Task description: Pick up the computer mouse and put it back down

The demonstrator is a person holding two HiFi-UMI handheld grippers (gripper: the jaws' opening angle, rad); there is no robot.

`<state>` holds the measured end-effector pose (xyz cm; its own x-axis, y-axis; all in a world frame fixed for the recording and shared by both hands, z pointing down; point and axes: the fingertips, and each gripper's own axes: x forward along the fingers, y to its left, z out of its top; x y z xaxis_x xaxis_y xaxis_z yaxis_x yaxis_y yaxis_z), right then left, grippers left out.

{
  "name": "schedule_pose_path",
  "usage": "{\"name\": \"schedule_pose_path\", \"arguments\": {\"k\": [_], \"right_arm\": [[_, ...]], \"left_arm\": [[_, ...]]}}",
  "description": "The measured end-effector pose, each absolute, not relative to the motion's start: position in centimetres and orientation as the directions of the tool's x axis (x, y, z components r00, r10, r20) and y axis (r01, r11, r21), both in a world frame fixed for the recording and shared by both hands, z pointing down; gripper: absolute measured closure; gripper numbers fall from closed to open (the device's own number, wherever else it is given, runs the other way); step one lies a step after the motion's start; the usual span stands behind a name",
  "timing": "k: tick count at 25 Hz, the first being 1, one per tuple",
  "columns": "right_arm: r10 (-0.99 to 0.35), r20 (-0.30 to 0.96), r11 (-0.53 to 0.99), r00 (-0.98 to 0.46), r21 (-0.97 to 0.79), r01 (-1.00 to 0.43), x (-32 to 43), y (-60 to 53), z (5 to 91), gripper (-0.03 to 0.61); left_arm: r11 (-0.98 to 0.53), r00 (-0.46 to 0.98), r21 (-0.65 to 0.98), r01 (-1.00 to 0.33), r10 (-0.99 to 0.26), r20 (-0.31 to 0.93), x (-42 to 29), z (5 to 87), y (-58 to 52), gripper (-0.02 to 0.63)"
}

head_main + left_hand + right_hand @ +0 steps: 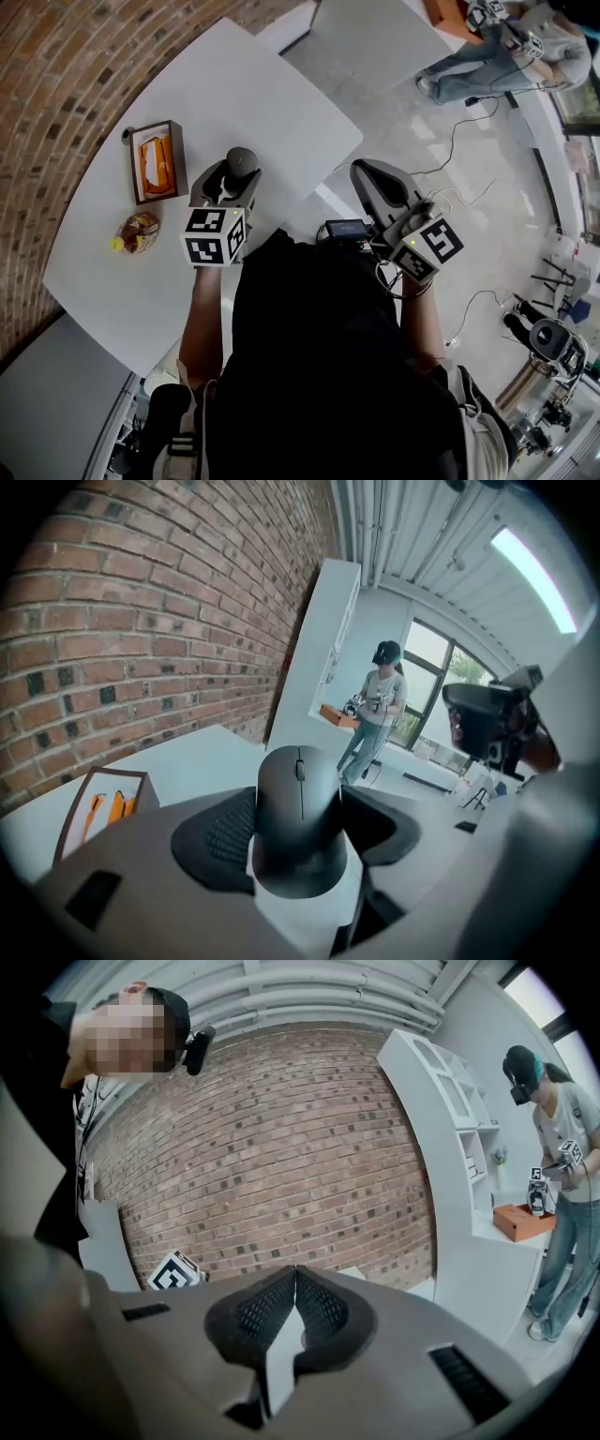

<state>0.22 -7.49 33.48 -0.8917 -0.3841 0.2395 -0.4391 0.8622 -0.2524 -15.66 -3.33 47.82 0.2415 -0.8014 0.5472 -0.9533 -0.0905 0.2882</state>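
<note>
My left gripper is shut on a dark grey computer mouse, lifted above the white table. In the left gripper view the mouse stands between the two black pads, its scroll wheel facing up toward the camera. My right gripper is held off the table's right edge over the floor, its jaws pressed together with nothing between them.
A brown tray with an orange item lies at the table's left, and a small wrapped snack sits nearer me. Cables run across the floor. Another person with grippers stands at a far counter.
</note>
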Motion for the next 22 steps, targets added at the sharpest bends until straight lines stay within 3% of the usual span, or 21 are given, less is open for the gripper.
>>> {"name": "schedule_pose_path", "arguments": {"k": [16, 22], "right_arm": [[-0.300, 0.171, 0.887, -0.938, -0.313, -0.341, -3.4, -7.5, 33.3, 0.560], [-0.298, 0.170, 0.887, -0.940, -0.314, -0.338, -3.7, -7.7, 33.5, 0.560]], "left_arm": [[-0.178, 0.288, 0.369, -0.912, -0.919, 0.270, -15.9, 36.3, -2.1, 0.316], [-0.190, 0.295, 0.380, -0.905, -0.925, 0.240, -16.1, 35.3, -2.1, 0.316]]}}
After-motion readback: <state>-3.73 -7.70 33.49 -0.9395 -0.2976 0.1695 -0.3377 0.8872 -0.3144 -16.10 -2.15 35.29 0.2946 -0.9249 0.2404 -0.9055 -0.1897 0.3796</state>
